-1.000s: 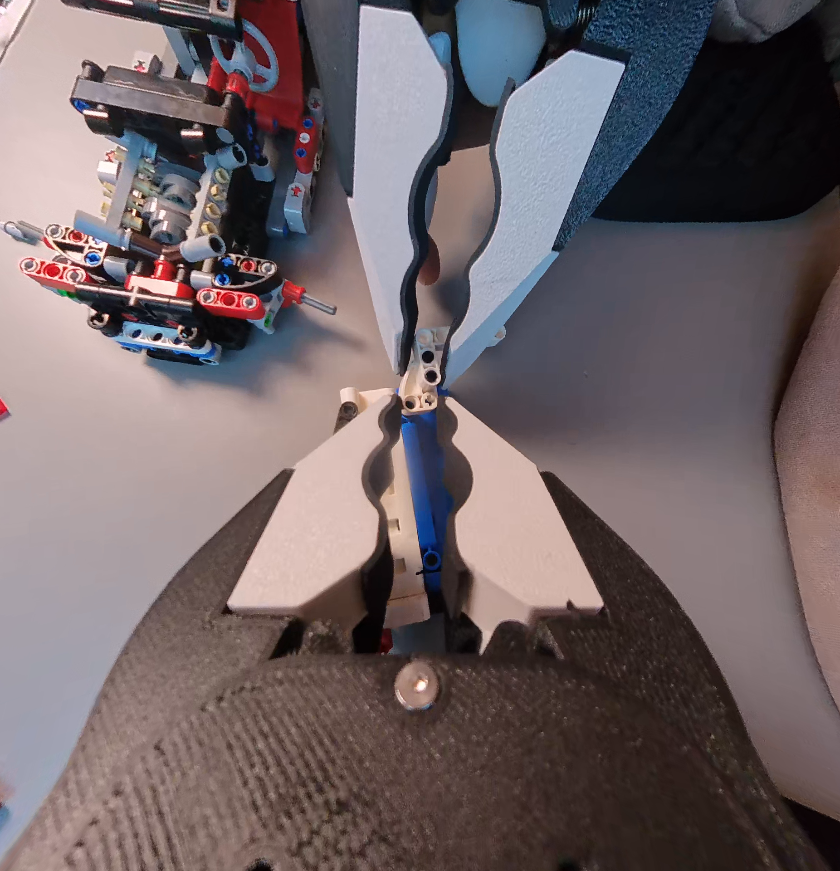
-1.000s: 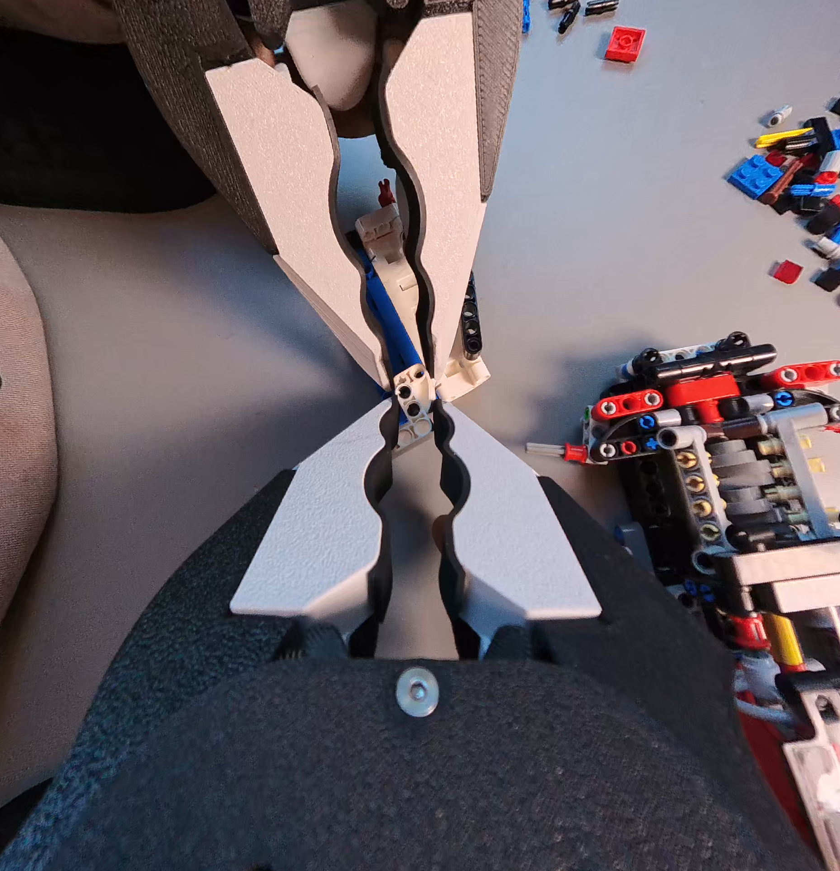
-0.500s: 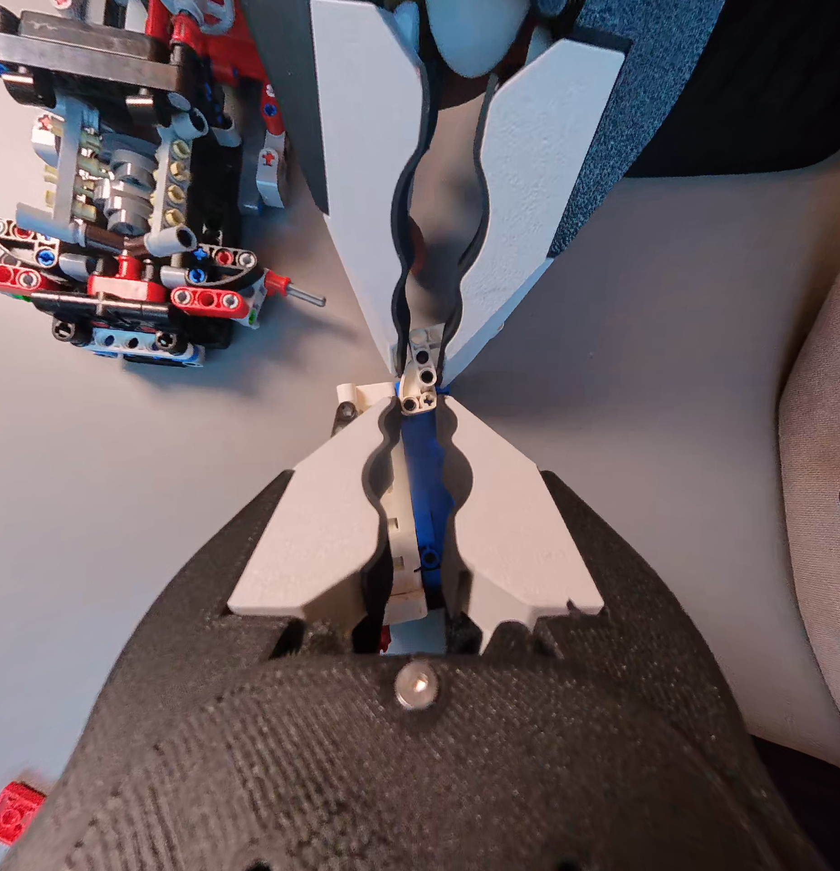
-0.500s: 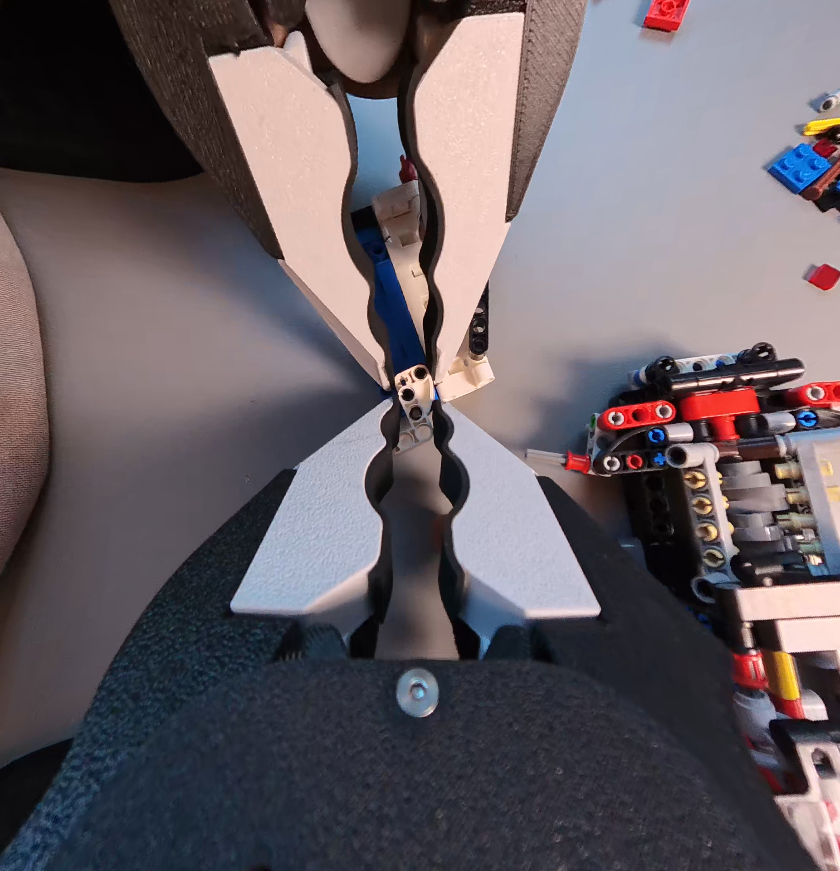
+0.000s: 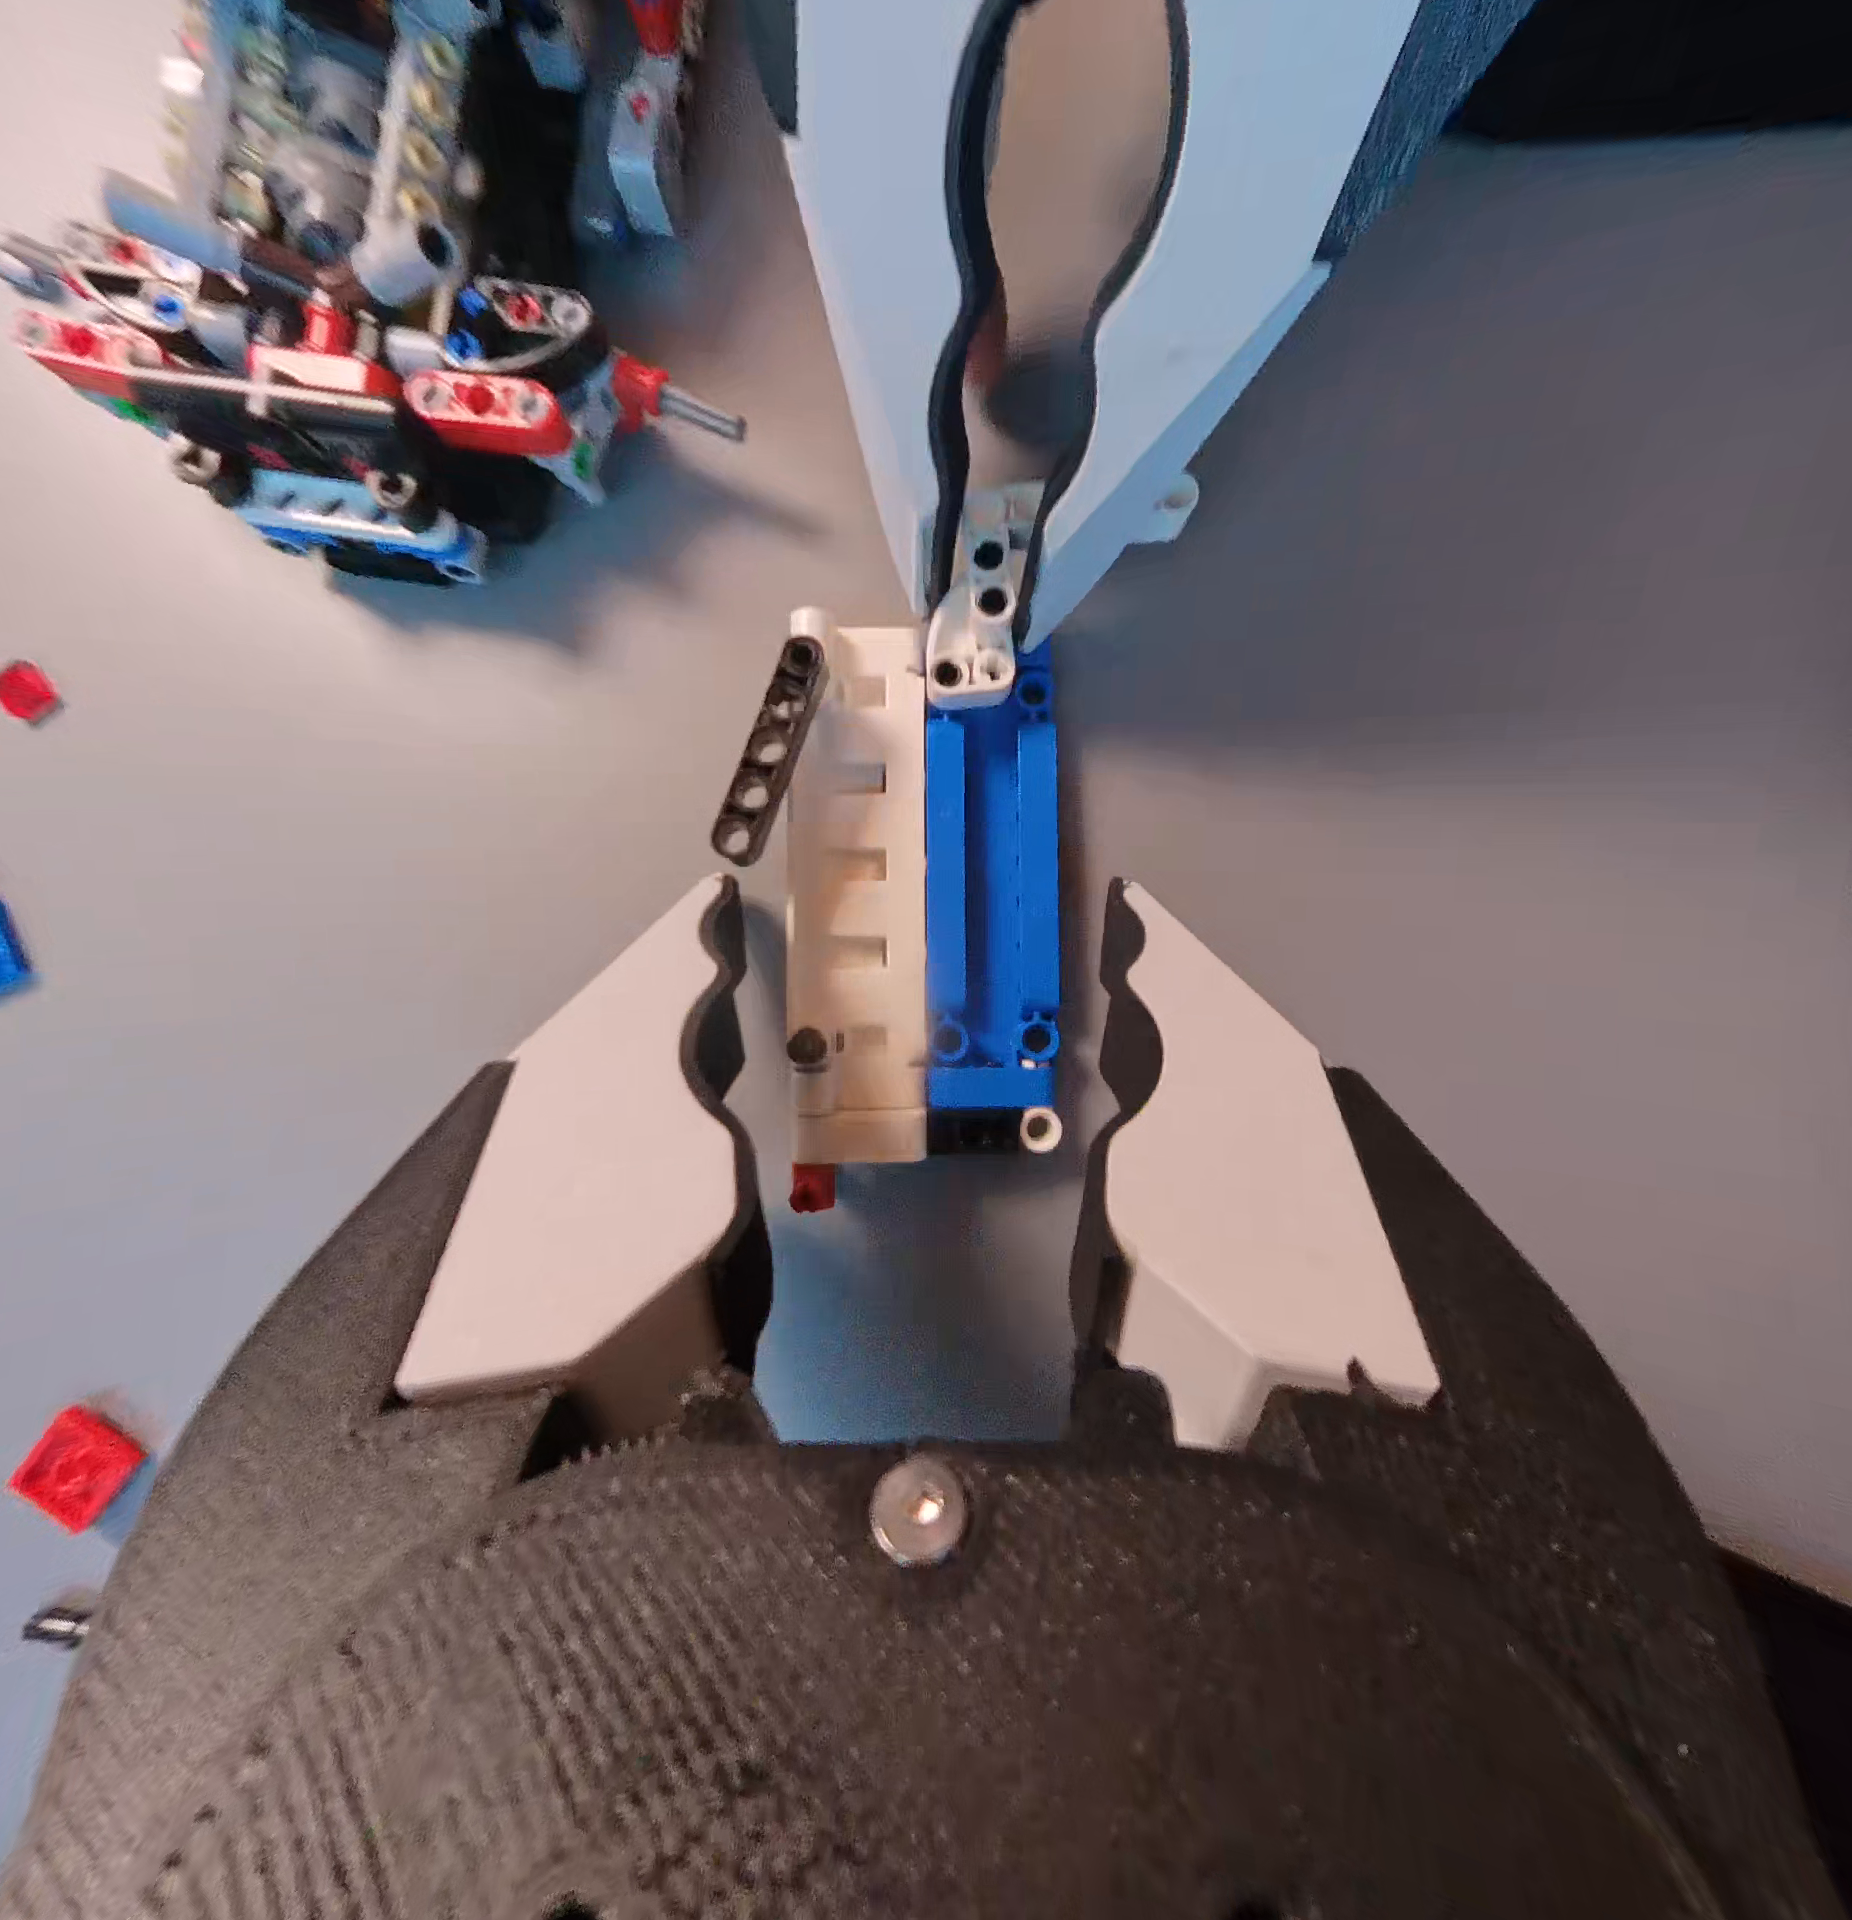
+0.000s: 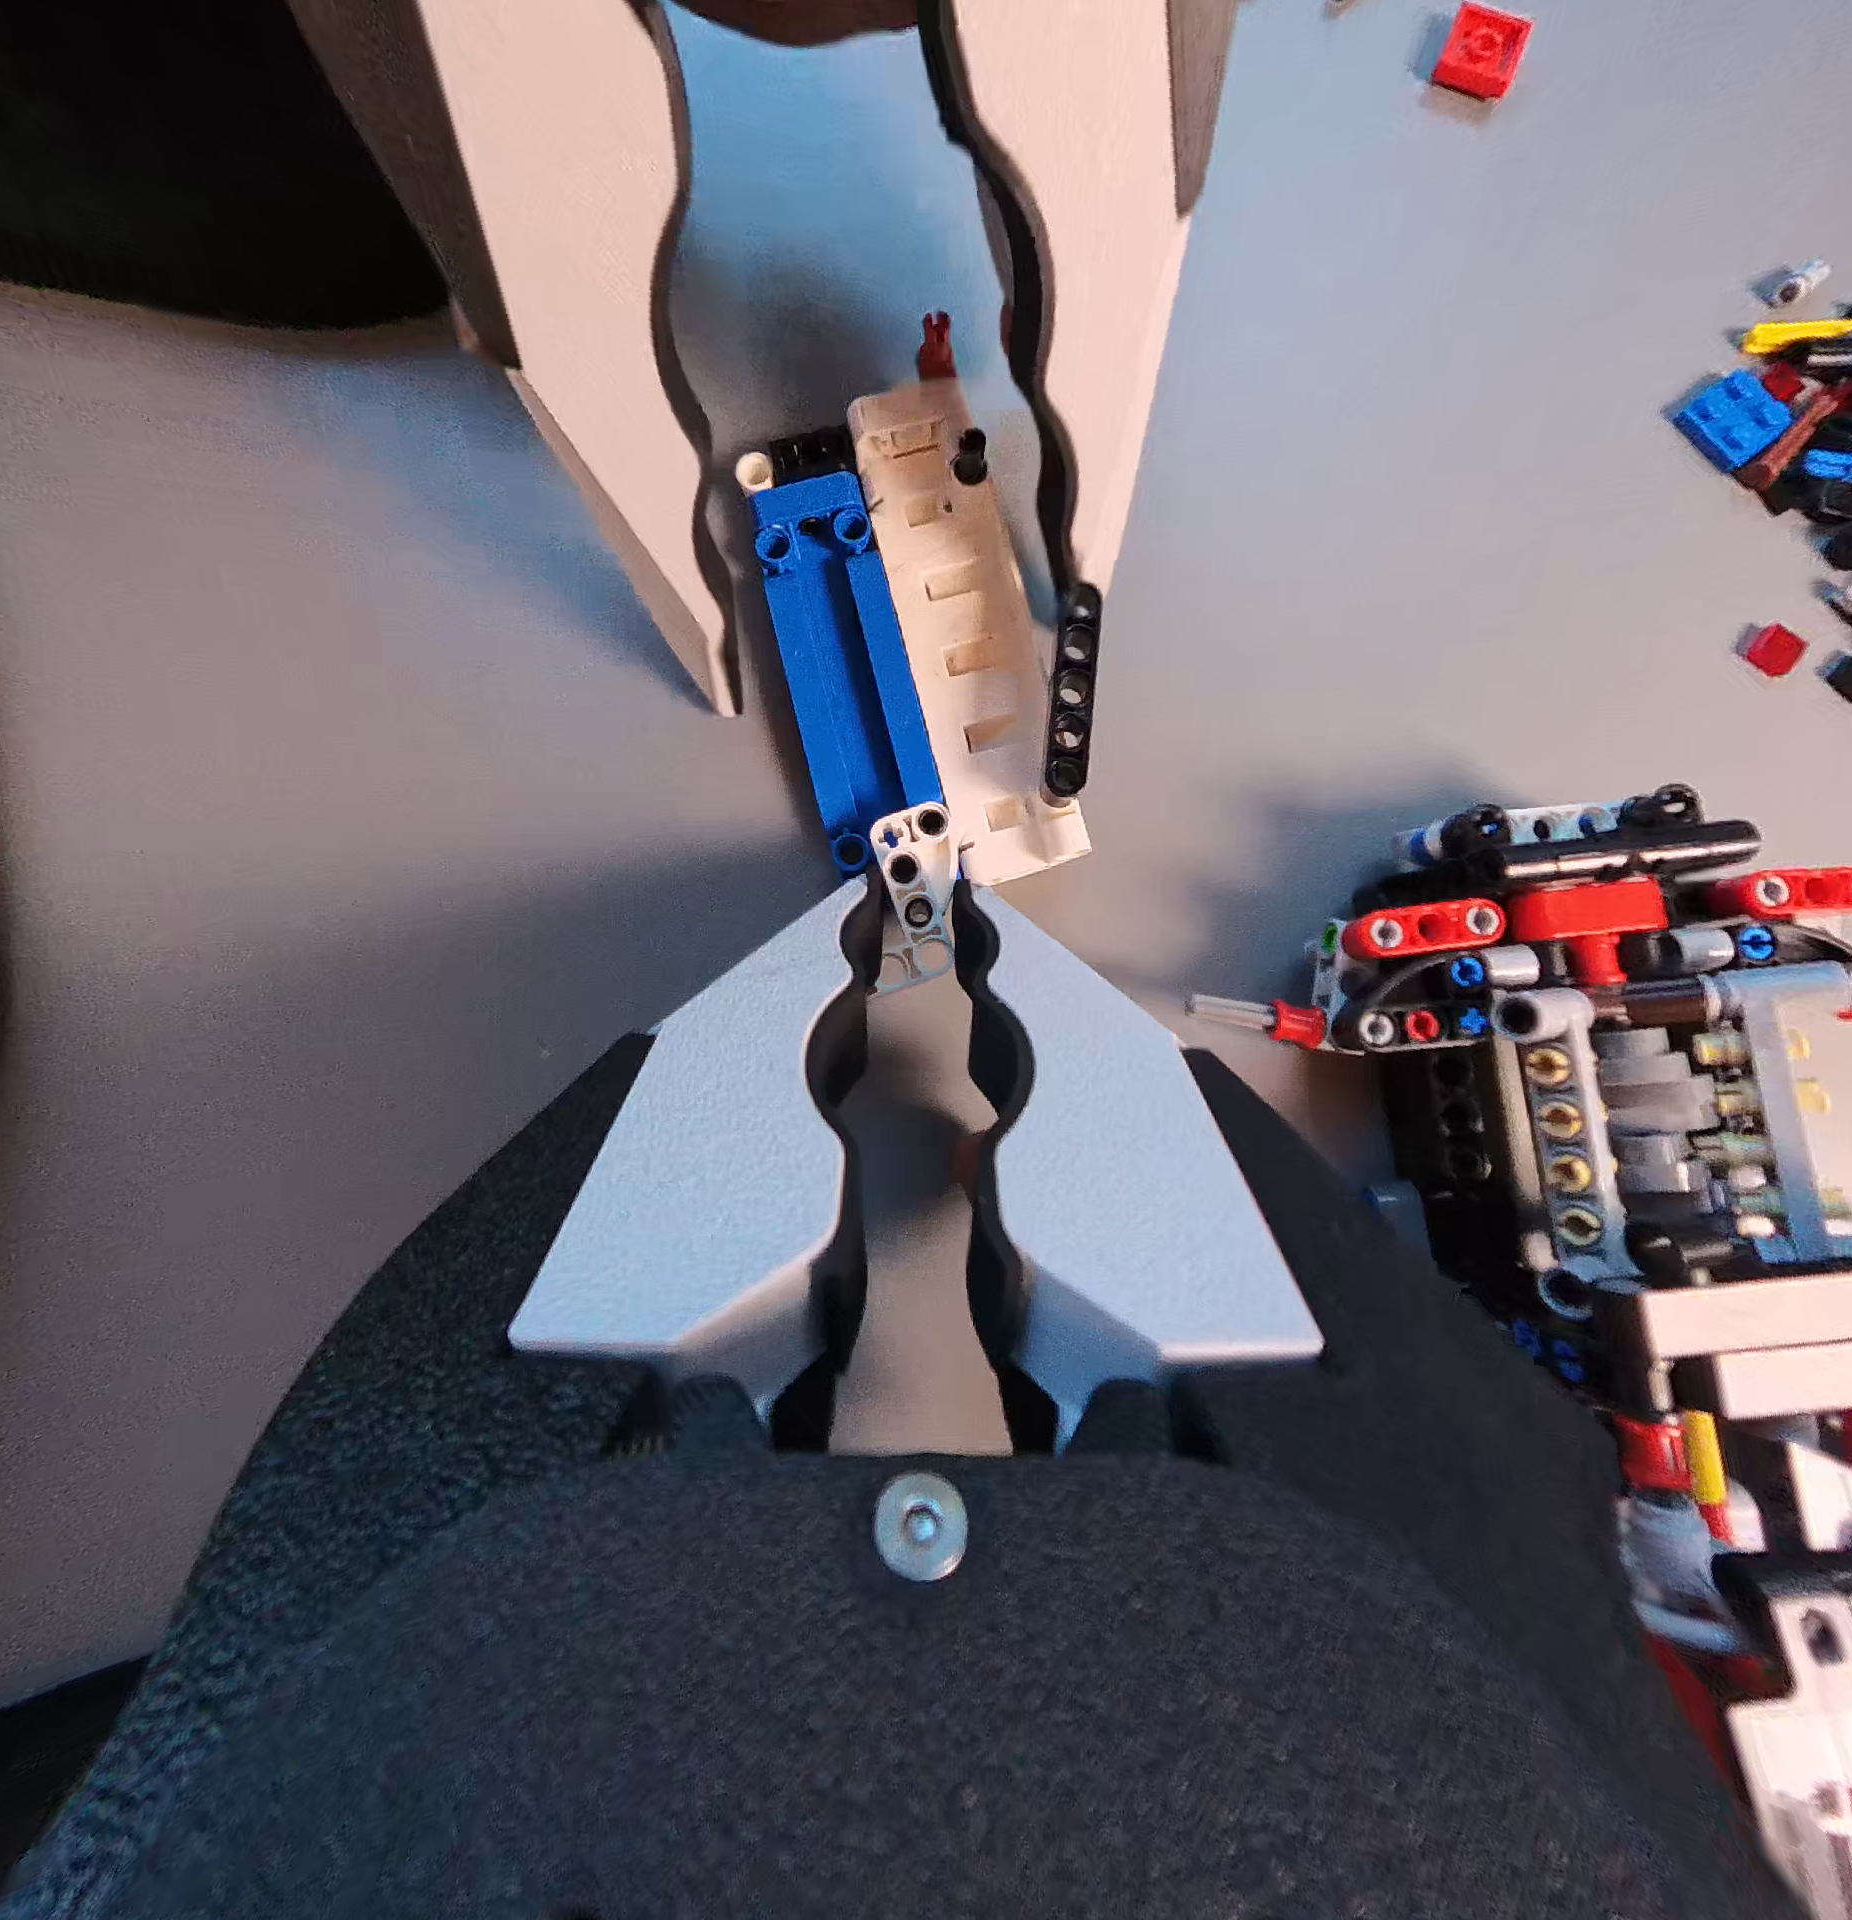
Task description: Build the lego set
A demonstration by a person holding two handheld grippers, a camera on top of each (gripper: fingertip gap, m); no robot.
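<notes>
A sub-assembly of a blue panel (image 5: 989, 862), a white slotted panel (image 5: 860, 883) and a black beam (image 5: 771, 769) lies lengthwise between the two grippers. My left gripper (image 5: 917, 888) is open, with its fingers on either side of the assembly's near end and apart from it. My right gripper (image 6: 917, 894) is shut on a small white connector (image 6: 917, 873) at the other end of the blue panel (image 6: 849, 675). The right gripper also shows in the left wrist view (image 5: 989, 613). The big Technic model (image 6: 1628, 1039) stands beside them.
The same model shows at the upper left of the left wrist view (image 5: 382, 312). A pile of loose bricks (image 6: 1815, 436) lies at the far right, and single red bricks (image 5: 75, 1465) (image 6: 1481, 47) lie on the grey table. Its edge and a dark garment (image 6: 174, 156) are close by. It is some 15 cm from my left tips to the dark garment (image 6: 174, 156).
My left gripper has opened, let go of the blue and white assembly and drawn back a little. My right gripper stays shut on the white connector.
</notes>
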